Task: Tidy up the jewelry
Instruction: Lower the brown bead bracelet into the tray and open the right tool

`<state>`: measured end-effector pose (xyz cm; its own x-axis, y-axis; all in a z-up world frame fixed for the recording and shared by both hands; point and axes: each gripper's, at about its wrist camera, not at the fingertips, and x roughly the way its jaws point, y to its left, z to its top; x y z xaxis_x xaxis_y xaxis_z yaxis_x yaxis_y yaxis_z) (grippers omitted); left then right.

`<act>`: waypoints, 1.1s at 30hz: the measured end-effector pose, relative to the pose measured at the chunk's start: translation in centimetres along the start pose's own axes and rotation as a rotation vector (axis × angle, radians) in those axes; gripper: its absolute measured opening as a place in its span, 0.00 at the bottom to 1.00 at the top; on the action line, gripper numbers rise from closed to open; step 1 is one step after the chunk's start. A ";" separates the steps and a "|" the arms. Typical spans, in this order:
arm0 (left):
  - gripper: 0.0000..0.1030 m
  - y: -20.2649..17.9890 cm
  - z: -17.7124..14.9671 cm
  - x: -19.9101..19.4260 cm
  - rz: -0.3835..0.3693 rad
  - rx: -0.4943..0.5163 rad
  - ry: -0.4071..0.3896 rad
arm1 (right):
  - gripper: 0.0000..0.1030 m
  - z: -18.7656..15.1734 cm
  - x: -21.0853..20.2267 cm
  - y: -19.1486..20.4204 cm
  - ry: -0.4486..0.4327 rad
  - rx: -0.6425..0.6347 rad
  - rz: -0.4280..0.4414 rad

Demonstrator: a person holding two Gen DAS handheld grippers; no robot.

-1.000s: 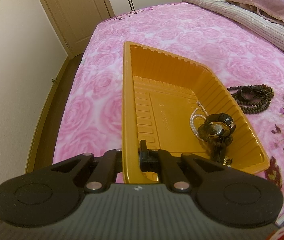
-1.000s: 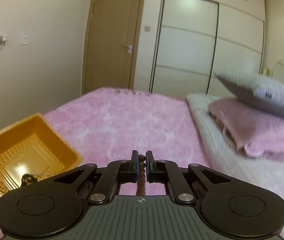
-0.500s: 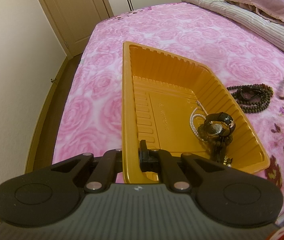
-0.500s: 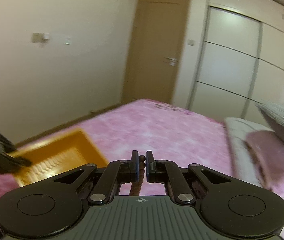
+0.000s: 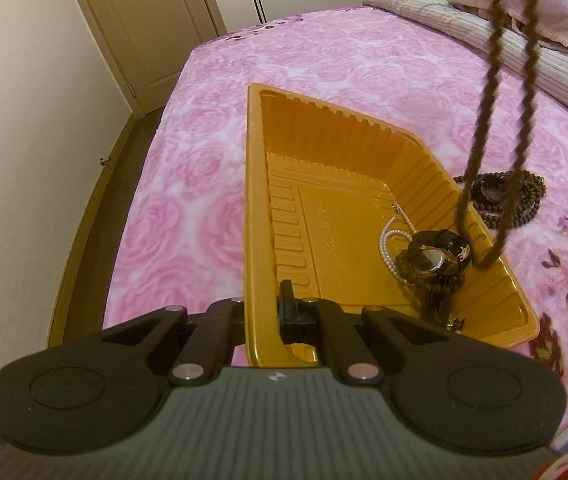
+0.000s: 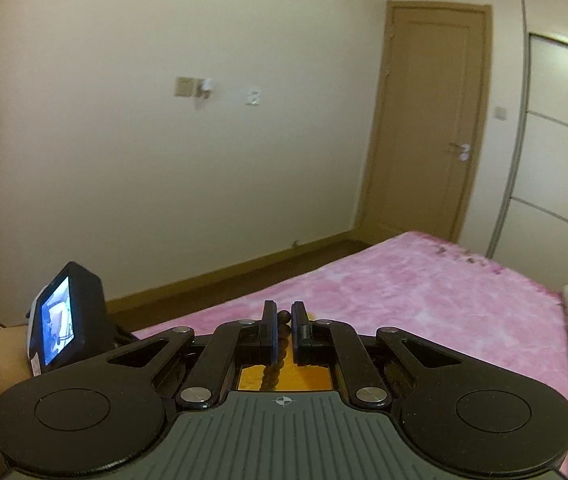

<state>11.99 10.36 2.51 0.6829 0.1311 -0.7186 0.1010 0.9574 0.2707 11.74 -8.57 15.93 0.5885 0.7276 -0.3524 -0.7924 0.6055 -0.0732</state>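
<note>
Right gripper [image 6: 282, 326] is clamped on my brown bead strand [image 5: 496, 92], so it dangles at the frame's right over the orange tray [image 5: 324, 208]. Left gripper [image 5: 261, 304] pinches the tray's near wall, steadying it for the drop beside the watch [image 5: 438, 256].

Below my fingers is the bed [image 5: 364, 60], covered by a pink rose-print blanket. Directly on it: the orange plastic tray [image 5: 255, 208] near the foot corner; a coiled dark bead necklace [image 5: 524, 200] just beside the tray's right wall; a striped quilt [image 5: 424, 4] and pink pillow [image 5: 556, 12] at the head end.
</note>
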 end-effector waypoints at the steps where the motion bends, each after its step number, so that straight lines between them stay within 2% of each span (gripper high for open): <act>1: 0.03 0.1 0.0 0.0 -0.001 -0.001 0.000 | 0.06 -0.2 0.7 0.2 0.009 -0.001 0.007; 7: 0.03 0.3 0.1 0.0 -0.005 -0.004 -0.005 | 0.06 -2.6 5.2 0.1 0.097 0.015 0.033; 18: 0.03 0.3 0.1 0.0 -0.006 -0.005 -0.006 | 0.06 -7.8 8.7 -1.4 0.292 0.103 0.092; 24: 0.03 0.3 0.2 0.0 -0.005 -0.005 -0.006 | 0.06 -8.7 8.7 -2.1 0.303 0.122 0.097; 28: 0.03 0.3 0.2 0.0 -0.005 -0.005 -0.004 | 0.07 -8.8 8.0 -2.3 0.300 0.135 0.150; 29: 0.03 0.3 0.2 0.0 -0.006 -0.006 -0.004 | 0.10 -8.8 7.6 -2.3 0.297 0.141 0.157; 30: 0.03 0.4 0.2 0.0 -0.002 -0.006 -0.005 | 0.25 -8.9 7.2 -2.4 0.286 0.150 0.152; 31: 0.03 0.4 0.2 -0.1 -0.004 -0.007 -0.006 | 0.52 -9.1 6.9 -2.6 0.275 0.165 0.141; 32: 0.03 0.4 0.2 -0.1 -0.003 -0.006 -0.007 | 0.61 -9.3 6.4 -3.0 0.264 0.191 0.129; 33: 0.03 0.5 0.1 0.0 -0.003 -0.007 -0.007 | 0.65 -9.6 5.7 -3.5 0.245 0.226 0.113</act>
<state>12.12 10.75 2.75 0.6877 0.1262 -0.7150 0.0986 0.9594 0.2641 16.34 -9.67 5.20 0.4217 0.7115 -0.5621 -0.7787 0.6017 0.1775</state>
